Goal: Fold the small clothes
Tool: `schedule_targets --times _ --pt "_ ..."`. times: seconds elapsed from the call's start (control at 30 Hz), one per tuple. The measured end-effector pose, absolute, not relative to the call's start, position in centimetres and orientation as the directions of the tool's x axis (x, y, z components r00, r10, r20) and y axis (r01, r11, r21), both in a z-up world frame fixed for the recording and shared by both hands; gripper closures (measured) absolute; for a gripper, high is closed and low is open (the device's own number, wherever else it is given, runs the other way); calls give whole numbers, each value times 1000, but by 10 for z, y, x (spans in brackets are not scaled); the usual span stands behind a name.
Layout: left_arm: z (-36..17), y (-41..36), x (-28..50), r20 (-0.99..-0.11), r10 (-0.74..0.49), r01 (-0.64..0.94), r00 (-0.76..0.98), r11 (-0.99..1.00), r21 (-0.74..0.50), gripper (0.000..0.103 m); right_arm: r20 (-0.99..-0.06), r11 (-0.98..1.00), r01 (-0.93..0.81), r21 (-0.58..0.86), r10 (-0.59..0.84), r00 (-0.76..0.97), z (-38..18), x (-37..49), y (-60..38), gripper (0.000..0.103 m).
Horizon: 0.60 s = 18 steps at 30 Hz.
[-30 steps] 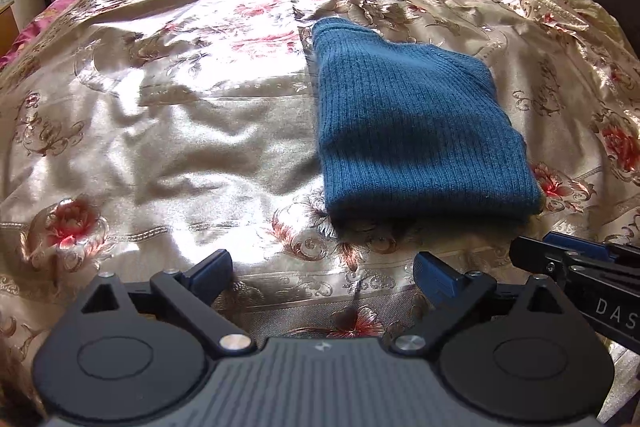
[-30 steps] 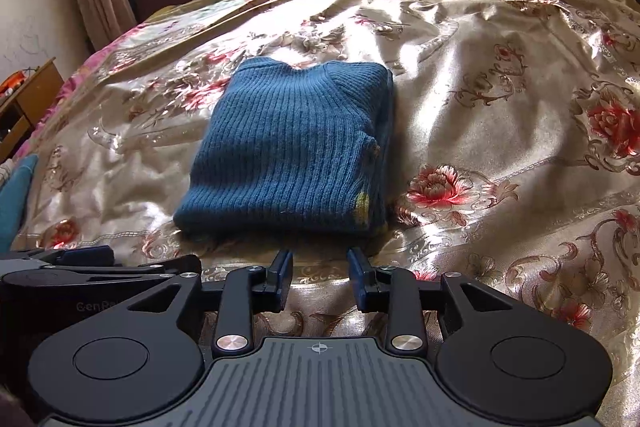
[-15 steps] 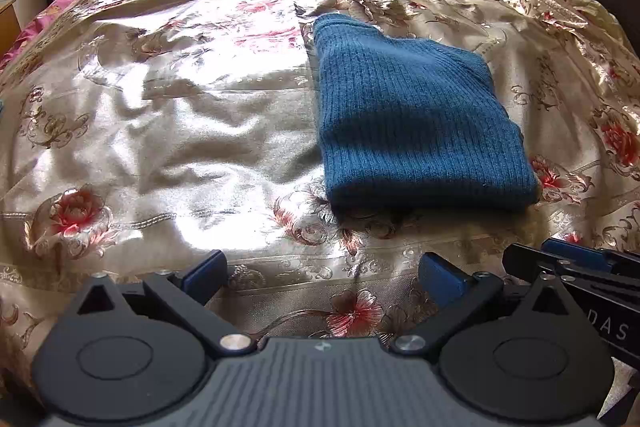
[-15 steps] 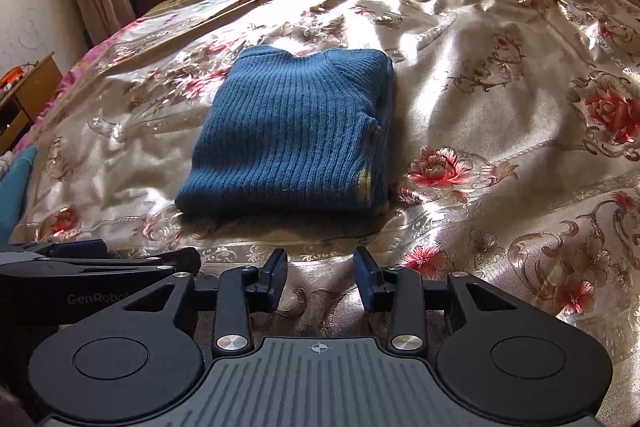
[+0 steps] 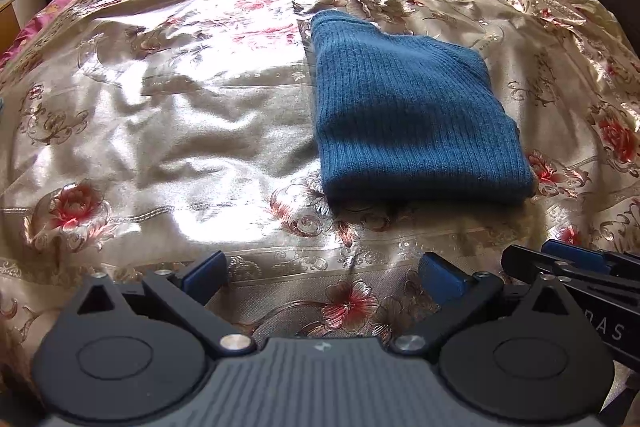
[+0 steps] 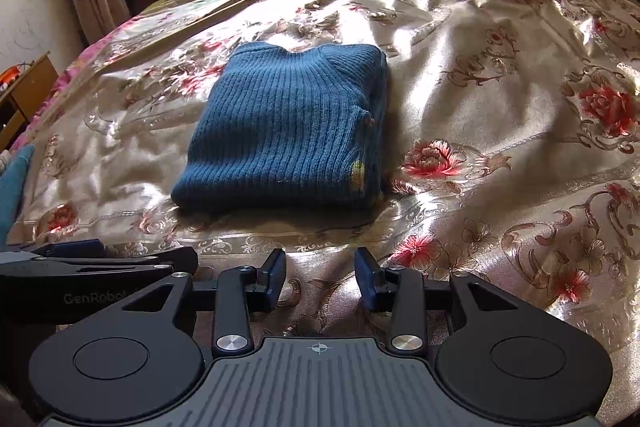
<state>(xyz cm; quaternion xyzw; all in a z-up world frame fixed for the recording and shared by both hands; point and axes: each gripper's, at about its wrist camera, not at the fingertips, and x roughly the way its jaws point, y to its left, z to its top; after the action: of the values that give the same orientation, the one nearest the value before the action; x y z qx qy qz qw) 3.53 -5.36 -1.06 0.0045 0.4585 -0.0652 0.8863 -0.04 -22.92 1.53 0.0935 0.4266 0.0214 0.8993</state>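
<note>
1. One blue ribbed knit garment (image 5: pixel 412 115) lies folded into a compact rectangle on the bed; from the right wrist view it (image 6: pixel 288 131) sits left of centre, with a small yellowish mark near its front right corner.
2. One bedspread (image 5: pixel 168 115), glossy cream satin with red flowers, covers the bed and carries the garment.
3. Two tongs are in view: the left tongs (image 5: pixel 322 273) and the right tongs (image 6: pixel 320 275), side by side at the near edge of the bed. Each shows in the other's camera too, the right tongs (image 5: pixel 560 261) at the lower right of the left view and the left tongs (image 6: pixel 92 255) at the lower left of the right view.
4. Against the pictures from a second ago, the garment keeps the same folded shape and place; the views are shifted only slightly.
5. The right tongs have just been opening: the gap between the blue pads is visibly wider than a second ago, with nothing between them, only bedspread below.
6. The left tongs stand spread wide, empty, and clear of the garment, as before.
7. Both tongs are short of the garment's near edge, touching neither it nor each other.
</note>
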Motion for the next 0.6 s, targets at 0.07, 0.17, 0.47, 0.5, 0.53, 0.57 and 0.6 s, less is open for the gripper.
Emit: schedule_targets --times 0.07,0.17,0.47,0.5,0.53,0.57,0.6 --pt "-11 -54 35 -813 -111 119 571 992 -52 0 -764 982 41 183 116 634 15 0 -229 65" --pt "-11 -54 35 -814 -107 117 570 992 -49 0 -765 983 41 179 113 634 15 -1 -228 65" --pt "-10 -54 34 -814 -95 115 573 993 -35 0 -767 983 42 177 111 632 14 -1 -227 65" --pt "-10 -54 34 -814 -94 114 574 993 -34 0 -767 983 42 178 112 632 14 -1 -227 65" --pt "-10 -54 34 -813 -92 113 575 993 -33 0 -767 983 41 177 111 632 14 -1 -227 65" --pt "-10 -54 34 -812 -91 112 576 993 -32 0 -767 983 41 177 112 632 14 -1 -227 65" --pt "-10 -54 33 -812 -90 112 577 993 -31 0 -767 983 41 177 112 632 14 -1 -227 65"
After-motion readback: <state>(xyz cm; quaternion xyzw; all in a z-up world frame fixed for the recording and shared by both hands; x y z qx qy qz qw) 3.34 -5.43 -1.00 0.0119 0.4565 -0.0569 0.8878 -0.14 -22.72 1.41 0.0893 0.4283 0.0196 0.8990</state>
